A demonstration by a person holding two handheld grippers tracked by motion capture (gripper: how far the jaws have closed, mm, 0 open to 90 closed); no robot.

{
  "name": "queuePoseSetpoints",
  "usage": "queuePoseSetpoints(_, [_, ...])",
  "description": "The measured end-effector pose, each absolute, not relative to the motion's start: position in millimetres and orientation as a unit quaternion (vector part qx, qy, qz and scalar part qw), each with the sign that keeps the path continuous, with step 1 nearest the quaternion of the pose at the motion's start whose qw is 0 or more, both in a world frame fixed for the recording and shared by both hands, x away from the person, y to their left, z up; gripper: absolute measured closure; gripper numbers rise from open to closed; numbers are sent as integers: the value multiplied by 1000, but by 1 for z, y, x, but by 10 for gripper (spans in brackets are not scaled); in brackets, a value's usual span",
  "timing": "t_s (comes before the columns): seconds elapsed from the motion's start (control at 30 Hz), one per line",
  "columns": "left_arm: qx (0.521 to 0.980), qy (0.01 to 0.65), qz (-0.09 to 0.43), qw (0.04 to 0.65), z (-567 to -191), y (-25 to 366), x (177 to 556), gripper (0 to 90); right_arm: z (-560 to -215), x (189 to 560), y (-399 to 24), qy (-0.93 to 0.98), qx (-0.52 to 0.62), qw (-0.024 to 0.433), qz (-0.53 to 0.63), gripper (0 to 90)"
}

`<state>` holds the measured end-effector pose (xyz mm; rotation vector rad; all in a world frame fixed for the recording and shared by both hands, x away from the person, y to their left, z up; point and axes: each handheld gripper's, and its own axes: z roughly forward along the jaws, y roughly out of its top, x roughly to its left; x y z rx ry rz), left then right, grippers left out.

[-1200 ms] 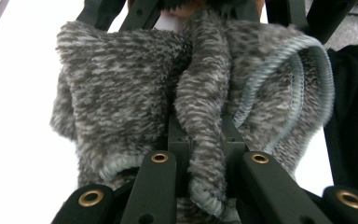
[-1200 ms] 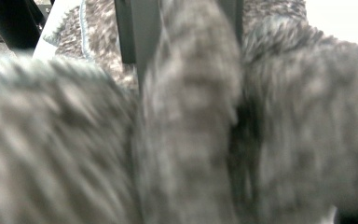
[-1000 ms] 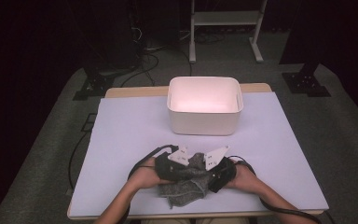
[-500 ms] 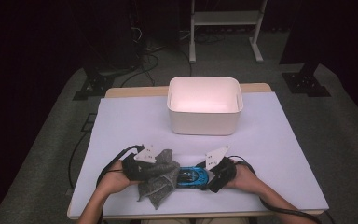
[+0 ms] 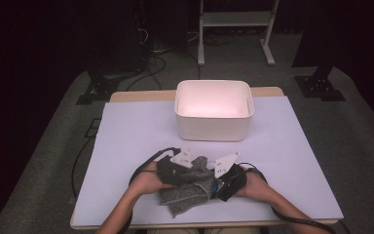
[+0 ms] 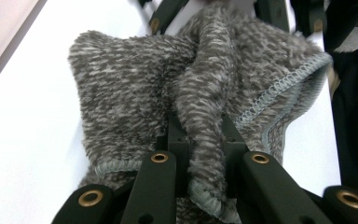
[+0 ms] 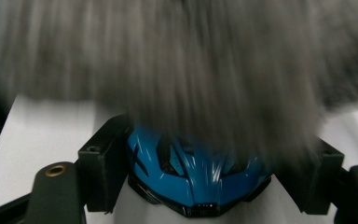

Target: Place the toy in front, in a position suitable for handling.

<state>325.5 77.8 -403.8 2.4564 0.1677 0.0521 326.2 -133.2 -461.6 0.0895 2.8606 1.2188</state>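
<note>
Pinching grey cloth (image 6: 205, 93) in left fingers (image 6: 205, 140), right fingers (image 7: 214, 158) gripping blue toy car (image 7: 196, 177), white tub (image 5: 213, 127) beyond.

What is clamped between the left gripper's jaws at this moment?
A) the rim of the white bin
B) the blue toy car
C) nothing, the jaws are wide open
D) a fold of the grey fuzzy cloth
D: in the left gripper view the left gripper has its black jaws pinched shut on a ridge of the grey fuzzy cloth, which bunches up between them.
</note>
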Motion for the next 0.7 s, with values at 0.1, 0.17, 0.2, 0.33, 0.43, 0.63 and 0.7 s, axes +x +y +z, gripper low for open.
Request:
queuePoseSetpoints(0.1, [944,51,10,326,-406,56,332,802,-462,326,-133,919,28,16,393,243])
queuePoseSetpoints(0.17, [946,42,3,323,-409,46,335,802,-462,326,-133,919,28,15,394,243])
queuePoseSetpoints(0.2, [946,39,2,321,-409,43,335,802,-462,326,-134,918,29,14,395,243])
queuePoseSetpoints(0.33, [943,46,-10,330,-414,43,338,802,-463,327,-134,917,31,11,398,243])
queuePoseSetpoints(0.43, [943,51,-7,330,-414,46,337,802,-462,326,-134,917,31,11,397,243])
queuePoseSetpoints(0.63, [940,70,14,333,-407,71,335,801,-463,327,-134,917,27,15,397,243])
queuePoseSetpoints(0.7, [942,84,29,325,-404,85,334,801,-463,327,-134,917,27,15,397,243])
